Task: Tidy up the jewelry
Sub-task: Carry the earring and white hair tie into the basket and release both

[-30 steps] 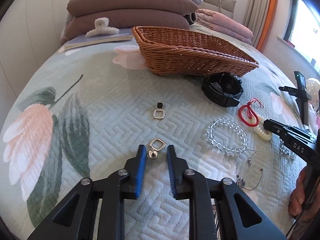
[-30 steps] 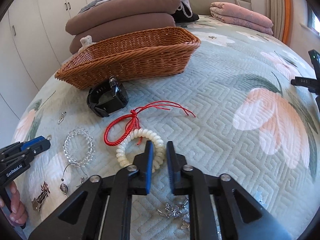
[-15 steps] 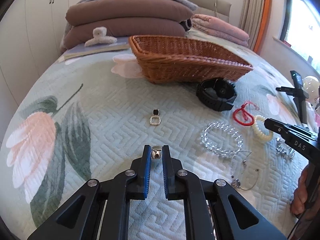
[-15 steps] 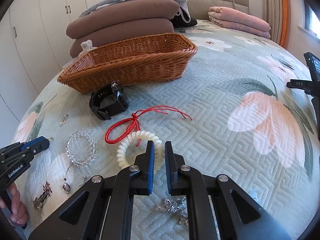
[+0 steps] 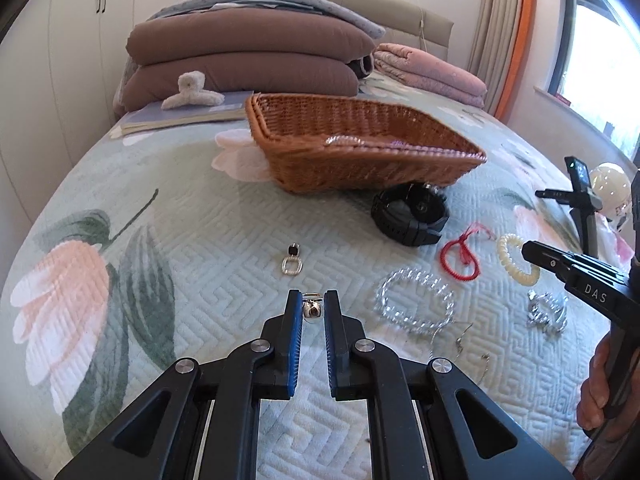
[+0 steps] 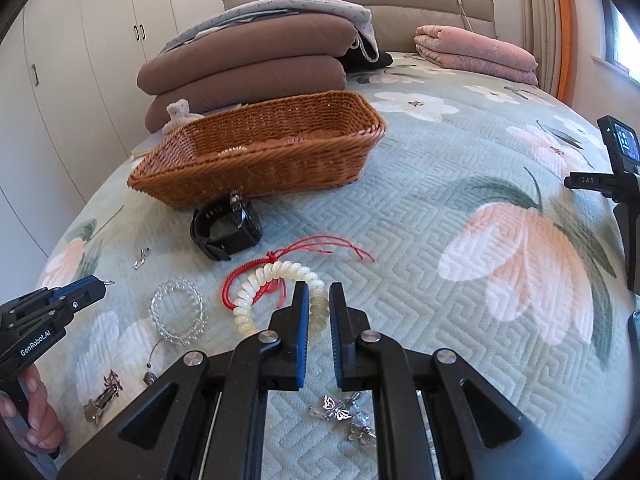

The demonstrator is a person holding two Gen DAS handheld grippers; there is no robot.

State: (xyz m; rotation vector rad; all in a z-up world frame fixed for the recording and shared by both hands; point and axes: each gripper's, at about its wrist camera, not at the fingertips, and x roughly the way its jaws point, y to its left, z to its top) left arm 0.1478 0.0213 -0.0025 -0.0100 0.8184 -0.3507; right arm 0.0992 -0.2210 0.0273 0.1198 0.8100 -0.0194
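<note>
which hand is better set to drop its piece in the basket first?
Left, marginally. The left tool is shut on the earring, and the wicker basket lies straight ahead with only bare quilt between. The right tool grips the cream bead bracelet, whose ring overlaps the red cord bracelet.

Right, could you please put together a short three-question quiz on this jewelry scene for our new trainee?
1. True or false: the left gripper is shut on the square earring.
2. Which thing is pinched in the right gripper? A) black watch B) cream bead bracelet C) clear bead bracelet
3. Fill in: the black watch lies on the bedspread just in front of the wicker ____.

Key: 1 true; 2 B; 3 basket.
</note>
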